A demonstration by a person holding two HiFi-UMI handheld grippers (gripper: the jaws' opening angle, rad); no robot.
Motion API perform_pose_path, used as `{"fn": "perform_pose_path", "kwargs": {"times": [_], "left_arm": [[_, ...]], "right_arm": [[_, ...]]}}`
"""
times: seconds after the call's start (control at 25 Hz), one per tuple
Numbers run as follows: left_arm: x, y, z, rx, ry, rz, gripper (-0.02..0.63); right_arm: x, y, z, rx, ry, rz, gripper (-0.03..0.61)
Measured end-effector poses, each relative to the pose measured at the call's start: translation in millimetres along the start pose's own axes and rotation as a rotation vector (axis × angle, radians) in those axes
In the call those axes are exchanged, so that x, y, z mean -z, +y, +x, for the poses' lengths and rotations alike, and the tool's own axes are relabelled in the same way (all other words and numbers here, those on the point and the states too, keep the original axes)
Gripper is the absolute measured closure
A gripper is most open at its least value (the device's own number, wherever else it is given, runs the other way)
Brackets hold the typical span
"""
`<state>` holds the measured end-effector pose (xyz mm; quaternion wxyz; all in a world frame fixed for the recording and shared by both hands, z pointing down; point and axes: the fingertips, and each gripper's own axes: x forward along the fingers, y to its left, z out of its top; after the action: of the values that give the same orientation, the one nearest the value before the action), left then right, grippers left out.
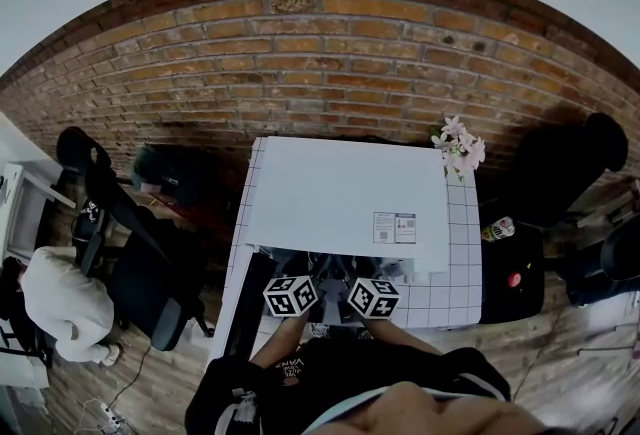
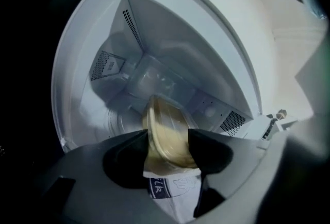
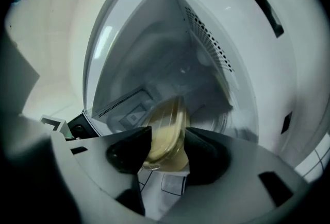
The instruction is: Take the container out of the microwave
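A table (image 1: 462,263) is covered in a white sheet printed with a thin dark grid. A white microwave (image 1: 345,188) sits directly on it and fills most of the top, reaching the left and far edges. Bare grid shows only along the right edge and at the near right corner. Pink and white flowers (image 1: 458,147) stand at the far right corner, just beside the microwave. A small bottle (image 1: 497,229) stands at the right edge; it is unclear whether it rests on the table. The table stands on a wood plank floor (image 1: 570,353).
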<state>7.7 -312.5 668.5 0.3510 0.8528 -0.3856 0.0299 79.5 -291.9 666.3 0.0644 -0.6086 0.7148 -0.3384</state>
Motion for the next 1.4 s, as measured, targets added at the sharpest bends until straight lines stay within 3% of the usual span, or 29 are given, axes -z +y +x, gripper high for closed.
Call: {"fn": "perform_pose_path", "kwargs": {"times": [1.4], "left_arm": [[51, -59, -80, -0.146, -0.154, -0.065, 0.365]], "right_arm": [[23, 16, -93, -0.197, 0.117, -0.097, 0.383]]}}
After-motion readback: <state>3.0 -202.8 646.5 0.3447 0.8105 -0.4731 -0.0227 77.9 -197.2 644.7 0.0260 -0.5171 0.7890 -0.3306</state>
